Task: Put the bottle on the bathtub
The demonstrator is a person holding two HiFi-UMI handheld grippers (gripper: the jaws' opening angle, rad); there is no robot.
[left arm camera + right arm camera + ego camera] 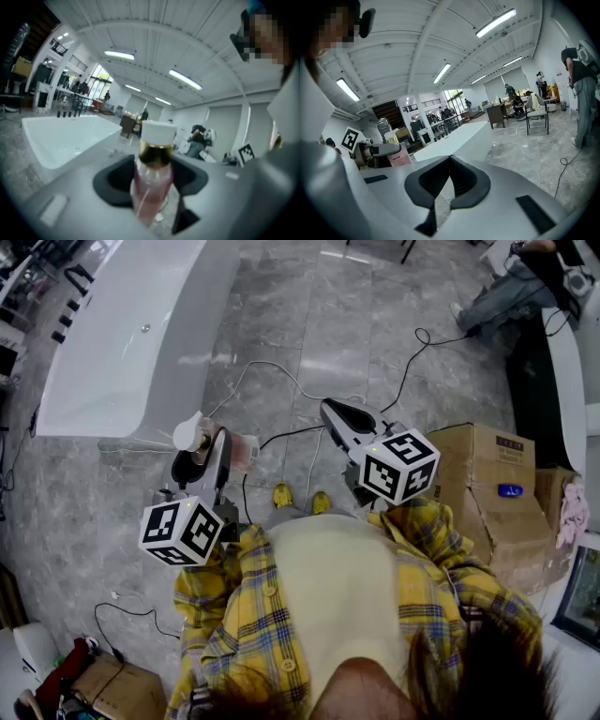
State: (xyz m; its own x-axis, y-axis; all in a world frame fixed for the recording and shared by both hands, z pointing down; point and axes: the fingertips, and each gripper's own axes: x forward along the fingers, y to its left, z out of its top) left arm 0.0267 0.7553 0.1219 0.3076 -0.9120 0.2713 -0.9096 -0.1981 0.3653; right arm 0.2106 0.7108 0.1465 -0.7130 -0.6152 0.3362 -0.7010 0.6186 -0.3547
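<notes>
Head view with both gripper views. The left gripper (202,457) is clamped on the bottle (152,187), a clear bottle of pink liquid with a gold collar (155,152) and a white cap (158,131). In the left gripper view the bottle stands upright between the two dark pads, cap above the jaw tips and body sunk into the gap. The bottle is thus in the air, carried in the grip and resting on no surface. The white bathtub (122,343) lies ahead of the left gripper and to its left, near the jaw tips but not touching them or the bottle. The right gripper (450,161) has its jaws brought together, pads meeting at the tips with nothing between them. It is held beside the left gripper, on that gripper's right and apart from it, with the long side of the tub ahead of it. Each gripper carries its marker cube at the rear, the left cube (181,531) and the right cube (400,465) both close to the wearer's yellow plaid shirt (244,615). Cables (281,381) run across the grey marble floor (309,315) ahead of both grippers. A cardboard box (487,484) stands to the right of the right gripper.
</notes>
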